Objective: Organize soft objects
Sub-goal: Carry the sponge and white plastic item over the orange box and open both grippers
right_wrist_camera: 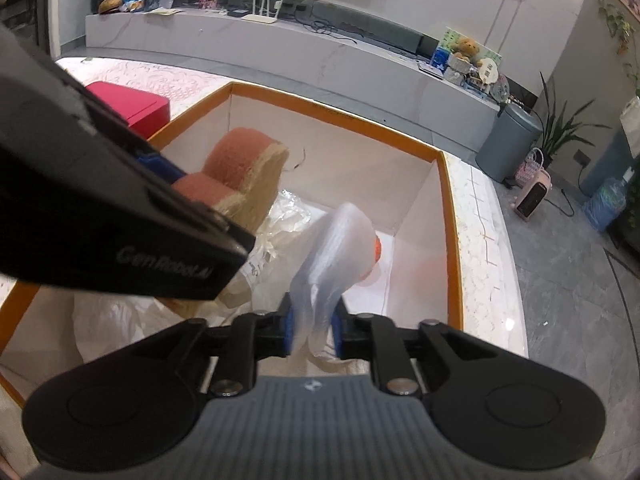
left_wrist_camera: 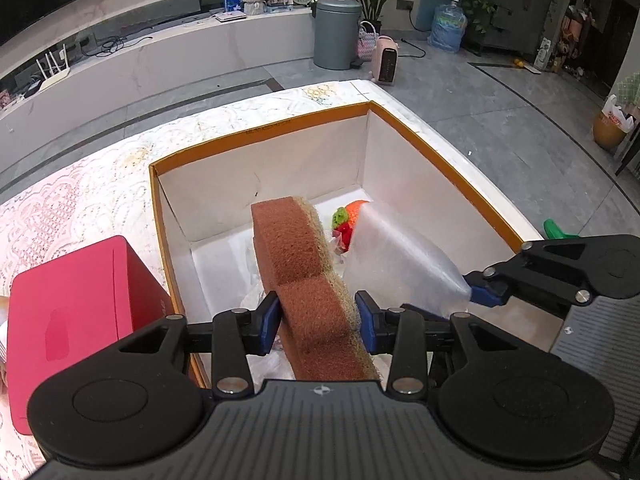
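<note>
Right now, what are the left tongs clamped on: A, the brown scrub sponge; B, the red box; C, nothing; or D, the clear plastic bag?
A: the left tongs pinch the brown scrub sponge above the orange-rimmed box, while the right tongs hold the clear plastic bag.

Both cams sit close above the box (left_wrist_camera: pixel 260 136) (right_wrist_camera: pixel 332 114), looking down inside; L from left, R from right.

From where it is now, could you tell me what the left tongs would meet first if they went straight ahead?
Probably the white far wall of the orange-rimmed box, beyond the held scouring sponge; depth is unclear.
</note>
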Available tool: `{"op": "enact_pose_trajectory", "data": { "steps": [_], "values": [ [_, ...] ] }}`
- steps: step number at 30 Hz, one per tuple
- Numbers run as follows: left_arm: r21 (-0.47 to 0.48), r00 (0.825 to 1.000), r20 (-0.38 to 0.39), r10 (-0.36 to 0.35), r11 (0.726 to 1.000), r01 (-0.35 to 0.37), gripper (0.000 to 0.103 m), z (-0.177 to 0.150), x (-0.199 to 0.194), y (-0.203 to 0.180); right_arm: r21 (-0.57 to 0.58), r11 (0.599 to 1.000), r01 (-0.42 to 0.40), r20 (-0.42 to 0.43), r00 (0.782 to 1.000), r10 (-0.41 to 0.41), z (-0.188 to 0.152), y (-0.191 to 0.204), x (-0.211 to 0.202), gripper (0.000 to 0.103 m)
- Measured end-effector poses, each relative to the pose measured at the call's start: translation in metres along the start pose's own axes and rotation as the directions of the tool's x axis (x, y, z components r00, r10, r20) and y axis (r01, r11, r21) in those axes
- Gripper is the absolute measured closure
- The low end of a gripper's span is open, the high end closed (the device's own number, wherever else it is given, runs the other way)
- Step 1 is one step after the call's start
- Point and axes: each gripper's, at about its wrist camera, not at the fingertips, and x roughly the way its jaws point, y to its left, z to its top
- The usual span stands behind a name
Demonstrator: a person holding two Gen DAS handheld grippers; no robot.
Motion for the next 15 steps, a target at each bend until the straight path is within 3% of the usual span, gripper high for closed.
{"op": "enact_pose_trajectory", "data": {
  "steps": [5,7,15],
  "values": [
    [-0.001,1.0,0.012,0.01,1.0,-0.01,0.048,-0.002,-0.002,0.001,-0.005,1.0,-0.007,0.0,1.0,0.007,-0.001,-0.001,-0.004,0.071],
    [-0.006,0.999,0.033,0.004,1.0,-0.004,0.034,-0.002,-0.006,0.003,-0.013,1.0,-0.009,-0.007,1.0,0.008,-0.001,-0.001,-0.005,0.065],
    [-0.051,0.994,0.107,-0.026,0.998,0.032,0.024,-0.002,-0.029,0.009,-0.058,0.998,-0.018,-0.02,1.0,0.016,-0.002,-0.001,-0.021,0.041]
  ]
}}
